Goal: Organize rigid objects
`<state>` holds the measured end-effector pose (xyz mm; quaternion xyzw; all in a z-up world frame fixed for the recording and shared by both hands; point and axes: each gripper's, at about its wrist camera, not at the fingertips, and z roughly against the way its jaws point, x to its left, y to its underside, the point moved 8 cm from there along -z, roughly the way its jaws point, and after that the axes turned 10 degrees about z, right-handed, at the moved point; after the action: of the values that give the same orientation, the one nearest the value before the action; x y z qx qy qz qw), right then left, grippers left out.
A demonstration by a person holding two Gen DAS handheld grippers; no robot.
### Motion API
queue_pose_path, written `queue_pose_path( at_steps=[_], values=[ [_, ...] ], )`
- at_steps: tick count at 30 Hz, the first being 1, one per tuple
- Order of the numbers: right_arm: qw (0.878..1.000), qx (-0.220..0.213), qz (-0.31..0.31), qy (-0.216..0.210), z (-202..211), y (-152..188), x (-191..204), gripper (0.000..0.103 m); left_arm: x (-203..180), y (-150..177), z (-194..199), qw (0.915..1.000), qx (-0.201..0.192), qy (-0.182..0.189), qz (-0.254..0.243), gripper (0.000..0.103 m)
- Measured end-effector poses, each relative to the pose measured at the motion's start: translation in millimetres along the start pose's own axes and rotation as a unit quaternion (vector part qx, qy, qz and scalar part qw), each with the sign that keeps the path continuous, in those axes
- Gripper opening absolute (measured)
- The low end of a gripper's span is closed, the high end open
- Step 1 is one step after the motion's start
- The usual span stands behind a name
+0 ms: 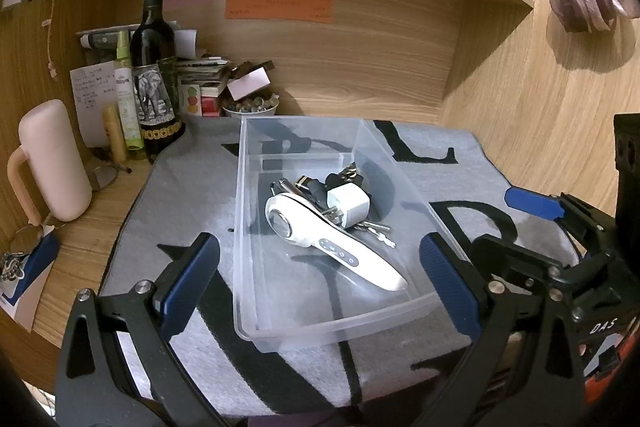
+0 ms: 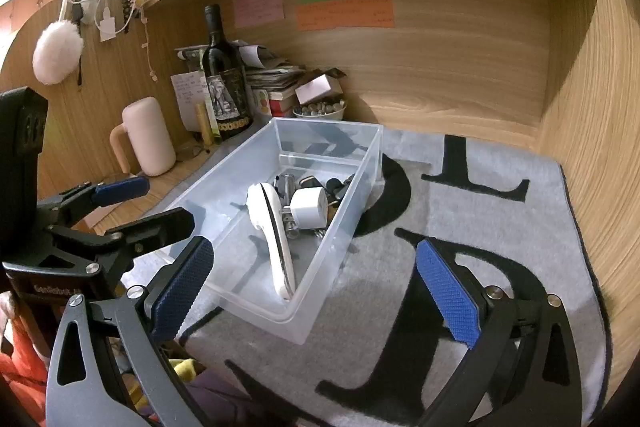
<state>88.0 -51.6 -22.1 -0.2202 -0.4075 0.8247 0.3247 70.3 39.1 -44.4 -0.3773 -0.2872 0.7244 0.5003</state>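
Note:
A clear plastic bin (image 1: 256,323) sits on a grey mat with black letters (image 1: 192,195). In it lie a white handheld device (image 1: 332,243), a white charger cube (image 1: 348,205), keys (image 1: 376,229) and dark small items. My left gripper (image 1: 320,279) is open and empty, its pads either side of the bin's near end. My right gripper (image 2: 320,287) is open and empty, above the bin's near corner (image 2: 296,327). The device (image 2: 276,239) and charger (image 2: 310,209) also show in the right wrist view. Each gripper appears in the other's view: the right (image 1: 480,227), the left (image 2: 148,203).
A wine bottle (image 1: 154,67), a pink mug (image 1: 52,163), tubes, glasses (image 1: 106,175), stacked papers and a bowl of small items (image 1: 250,107) crowd the back left of the wooden desk. Wooden walls and a shelf enclose it. Bare mat (image 2: 500,227) lies right of the bin.

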Motion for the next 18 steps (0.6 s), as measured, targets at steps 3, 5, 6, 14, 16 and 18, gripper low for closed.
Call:
queue_pose_path(
  at_steps=[3, 5, 6, 14, 16, 18],
  values=[
    [1.000, 0.001, 0.001, 0.002, -0.1, 0.1, 0.0, 0.102, -1.6, 0.3, 0.1, 1.0000, 0.000, 0.001, -0.002, 0.101],
    [1.000, 0.001, 0.000, 0.000, -0.1, 0.3, 0.2, 0.102, -1.9, 0.2, 0.4, 1.0000, 0.000, 0.002, -0.002, 0.101],
    [1.000, 0.000, 0.000, 0.000, 0.0, 0.2, 0.2, 0.102, -1.9, 0.2, 0.4, 1.0000, 0.000, 0.003, -0.002, 0.101],
    [1.000, 0.000, 0.000, -0.002, 0.2, 0.7, -0.3, 0.102, -0.6, -0.5, 0.3, 1.0000, 0.000, 0.002, 0.001, 0.101],
    [1.000, 0.000, 0.000, -0.002, 0.2, 0.7, -0.5, 0.102, -1.0, -0.2, 0.2, 1.0000, 0.001, 0.006, 0.001, 0.101],
    [1.000, 0.000, 0.001, -0.002, 0.1, 0.7, -0.3, 0.102, -2.1, 0.2, 0.3, 0.9999, 0.001, 0.012, 0.002, 0.101]
  ],
)
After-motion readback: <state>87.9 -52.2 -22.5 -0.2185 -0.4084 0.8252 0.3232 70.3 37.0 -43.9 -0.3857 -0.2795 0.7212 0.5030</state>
